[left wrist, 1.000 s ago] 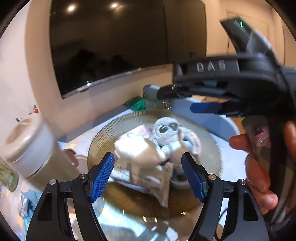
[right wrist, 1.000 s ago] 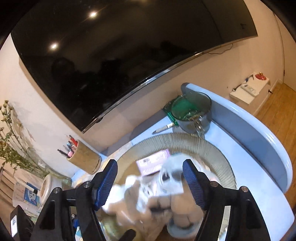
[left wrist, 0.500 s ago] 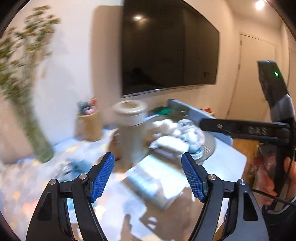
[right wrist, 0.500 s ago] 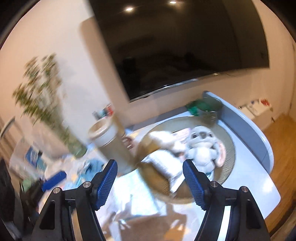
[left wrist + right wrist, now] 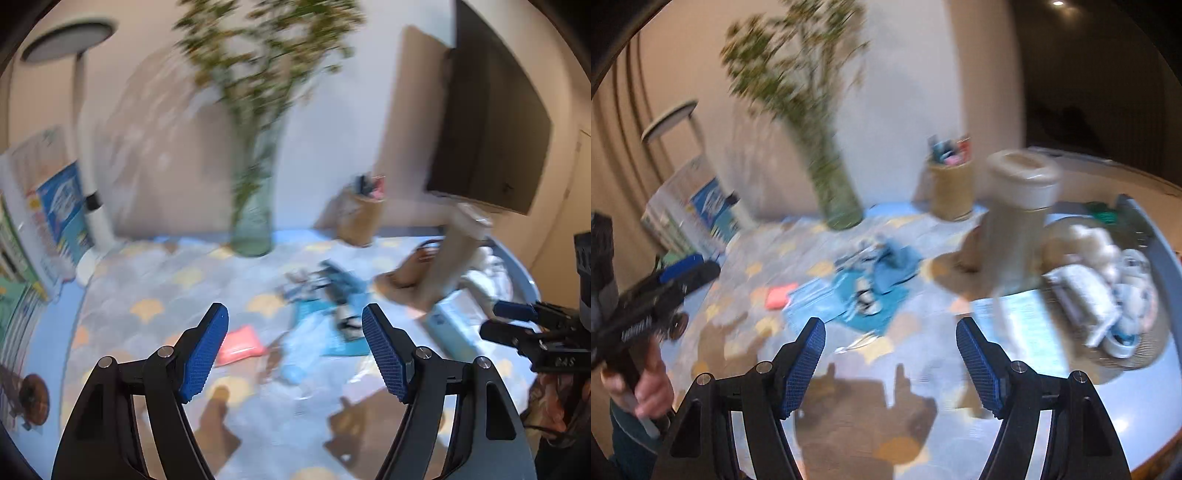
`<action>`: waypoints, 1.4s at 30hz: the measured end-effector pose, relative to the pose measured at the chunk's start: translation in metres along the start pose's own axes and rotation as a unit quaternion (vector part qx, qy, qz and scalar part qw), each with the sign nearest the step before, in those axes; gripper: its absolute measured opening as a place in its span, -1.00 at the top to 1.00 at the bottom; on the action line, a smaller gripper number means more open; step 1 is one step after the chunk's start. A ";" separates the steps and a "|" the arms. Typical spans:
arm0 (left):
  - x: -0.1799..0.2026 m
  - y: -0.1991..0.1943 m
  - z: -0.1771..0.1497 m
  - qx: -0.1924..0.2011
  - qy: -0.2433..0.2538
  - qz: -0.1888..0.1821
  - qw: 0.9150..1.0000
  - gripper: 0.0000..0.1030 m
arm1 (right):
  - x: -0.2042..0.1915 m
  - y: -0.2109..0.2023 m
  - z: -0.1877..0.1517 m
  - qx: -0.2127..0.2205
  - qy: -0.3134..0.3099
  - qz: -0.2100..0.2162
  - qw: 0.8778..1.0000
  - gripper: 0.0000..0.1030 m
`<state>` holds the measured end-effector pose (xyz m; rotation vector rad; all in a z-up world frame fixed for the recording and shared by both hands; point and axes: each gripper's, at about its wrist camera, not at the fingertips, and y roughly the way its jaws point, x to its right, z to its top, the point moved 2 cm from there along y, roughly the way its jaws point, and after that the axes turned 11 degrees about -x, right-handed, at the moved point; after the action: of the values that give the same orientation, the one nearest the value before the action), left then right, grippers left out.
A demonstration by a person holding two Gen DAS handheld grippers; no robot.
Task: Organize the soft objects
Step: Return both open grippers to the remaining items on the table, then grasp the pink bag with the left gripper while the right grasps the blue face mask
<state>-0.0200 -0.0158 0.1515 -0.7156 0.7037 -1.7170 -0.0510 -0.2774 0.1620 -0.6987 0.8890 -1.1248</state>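
Observation:
Both views are blurred by motion. My left gripper (image 5: 295, 350) is open and empty above the patterned tablecloth. My right gripper (image 5: 890, 363) is open and empty too; it also shows at the right edge of the left wrist view (image 5: 517, 317). A pink soft pad (image 5: 240, 345) (image 5: 780, 295) and a heap of blue cloths (image 5: 332, 314) (image 5: 871, 291) lie mid-table ahead of both grippers. The woven tray (image 5: 1145, 350) at the right holds a plush toy (image 5: 1097, 247) and white soft packs (image 5: 1082, 295).
A glass vase with green stems (image 5: 838, 199), a pen holder (image 5: 951, 188) and a tall beige lidded cup (image 5: 1015, 221) stand at the back. A white lamp (image 5: 88, 184) and books (image 5: 22, 240) are at the left. A dark TV (image 5: 487, 147) hangs on the wall.
Both grippers have pulled back from the tray and swung left; the views now face the table's middle and the vase. The toys stay in the tray.

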 end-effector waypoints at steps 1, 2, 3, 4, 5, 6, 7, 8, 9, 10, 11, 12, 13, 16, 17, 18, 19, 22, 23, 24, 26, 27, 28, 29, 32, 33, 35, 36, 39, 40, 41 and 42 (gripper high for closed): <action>-0.009 0.006 -0.002 -0.007 -0.004 0.005 1.000 -0.43 | -0.005 0.008 0.001 -0.007 -0.002 0.005 1.000 -0.40; -0.018 0.009 -0.004 -0.013 -0.007 0.011 1.000 -0.43 | -0.010 0.020 0.003 -0.018 -0.001 0.011 1.000 -0.40; -0.025 0.016 -0.005 -0.019 -0.011 0.018 1.000 -0.43 | -0.013 0.029 0.005 -0.026 0.002 0.016 1.000 -0.40; -0.033 0.025 -0.007 -0.028 -0.015 0.023 0.999 -0.43 | -0.016 0.041 0.006 -0.036 0.006 0.027 0.999 -0.40; -0.039 0.031 -0.008 -0.034 -0.016 0.022 0.999 -0.43 | -0.019 0.054 0.007 -0.048 0.014 0.041 0.998 -0.40; -0.043 0.039 -0.010 -0.042 -0.015 0.020 0.999 -0.43 | -0.023 0.066 0.008 -0.060 0.022 0.055 0.996 -0.40; -0.049 0.053 -0.011 -0.055 -0.012 0.018 0.998 -0.43 | -0.027 0.081 0.009 -0.077 0.032 0.078 0.993 -0.40; -0.052 0.061 -0.011 -0.062 -0.012 0.019 0.998 -0.43 | -0.030 0.090 0.009 -0.088 0.040 0.096 0.991 -0.40; -0.057 0.076 -0.013 -0.072 -0.009 0.018 0.997 -0.43 | -0.034 0.102 0.009 -0.101 0.054 0.118 0.986 -0.40; -0.060 0.084 -0.015 -0.078 -0.006 0.015 0.997 -0.43 | -0.037 0.116 0.011 -0.114 0.073 0.135 0.982 -0.40; -0.063 0.092 -0.018 -0.085 -0.004 0.011 0.996 -0.43 | -0.040 0.125 0.012 -0.121 0.084 0.143 0.979 -0.40; -0.065 0.102 -0.020 -0.095 -0.002 0.004 0.995 -0.43 | -0.044 0.132 0.014 -0.125 0.092 0.150 0.976 -0.40; -0.067 0.115 -0.023 -0.107 -0.002 -0.001 0.994 -0.43 | -0.048 0.139 0.017 -0.127 0.099 0.154 0.975 -0.40; -0.070 0.131 -0.027 -0.117 -0.006 -0.002 0.993 -0.41 | -0.060 0.159 0.025 -0.134 0.110 0.151 0.973 -0.40; -0.070 0.134 -0.027 -0.119 -0.007 -0.004 0.993 -0.40 | -0.065 0.165 0.028 -0.137 0.110 0.149 0.973 -0.40; -0.071 0.137 -0.026 -0.122 -0.008 -0.010 0.992 -0.40 | -0.069 0.171 0.030 -0.139 0.109 0.144 0.974 -0.40; -0.071 0.140 -0.026 -0.124 -0.007 -0.012 0.992 -0.40 | -0.072 0.179 0.032 -0.141 0.112 0.130 0.975 -0.40; -0.075 0.149 -0.027 -0.128 -0.009 -0.010 0.992 -0.40 | -0.070 0.196 0.038 -0.144 0.123 0.105 0.976 -0.40; -0.077 0.153 -0.028 -0.131 -0.013 -0.012 0.991 -0.39 | -0.070 0.203 0.039 -0.145 0.129 0.097 0.976 -0.40; -0.079 0.157 -0.030 -0.137 -0.017 -0.016 0.990 -0.37 | -0.069 0.210 0.041 -0.144 0.134 0.092 0.976 -0.40; -0.080 0.156 -0.029 -0.128 -0.018 -0.019 0.991 -0.12 | -0.071 0.219 0.044 -0.137 0.135 0.082 0.978 -0.45; -0.081 0.156 -0.030 -0.129 -0.019 -0.026 0.991 -0.03 | -0.073 0.220 0.046 -0.128 0.131 0.077 0.980 -0.52; -0.080 0.155 -0.030 -0.126 -0.017 -0.026 0.992 0.09 | -0.077 0.221 0.047 -0.121 0.126 0.072 0.982 -0.55; -0.080 0.155 -0.030 -0.124 -0.015 -0.025 0.992 0.10 | -0.082 0.223 0.048 -0.113 0.115 0.064 0.985 -0.55; -0.077 0.154 -0.031 -0.120 -0.003 -0.019 0.993 0.12 | -0.091 0.225 0.045 -0.084 0.088 0.036 0.992 -0.47; -0.075 0.152 -0.031 -0.117 0.003 -0.017 0.993 0.12 | -0.092 0.224 0.044 -0.075 0.082 0.028 0.993 -0.10; -0.071 0.149 -0.031 -0.106 0.013 -0.010 0.994 0.12 | -0.094 0.220 0.042 -0.064 0.072 0.043 0.994 0.30; -0.071 0.148 -0.031 -0.104 0.016 -0.005 0.994 0.12 | -0.093 0.217 0.041 -0.060 0.070 0.044 0.995 0.42; -0.073 0.147 -0.031 -0.108 0.011 0.006 0.994 0.12 | -0.093 0.202 0.037 -0.044 0.051 0.051 0.996 0.52; -0.073 0.145 -0.031 -0.109 0.009 0.008 0.994 0.12 | -0.092 0.193 0.035 -0.039 0.045 0.054 0.997 0.52; -0.072 0.142 -0.032 -0.111 0.007 0.006 0.994 0.12 | -0.092 0.189 0.033 -0.037 0.041 0.056 0.997 0.52; -0.070 0.137 -0.034 -0.113 0.006 0.004 0.994 0.12 | -0.091 0.181 0.030 -0.037 0.034 0.062 0.997 0.52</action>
<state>0.0534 0.0235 0.0177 -0.8575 0.9174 -1.6519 0.0422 -0.1367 0.0468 -0.6599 1.0220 -1.0141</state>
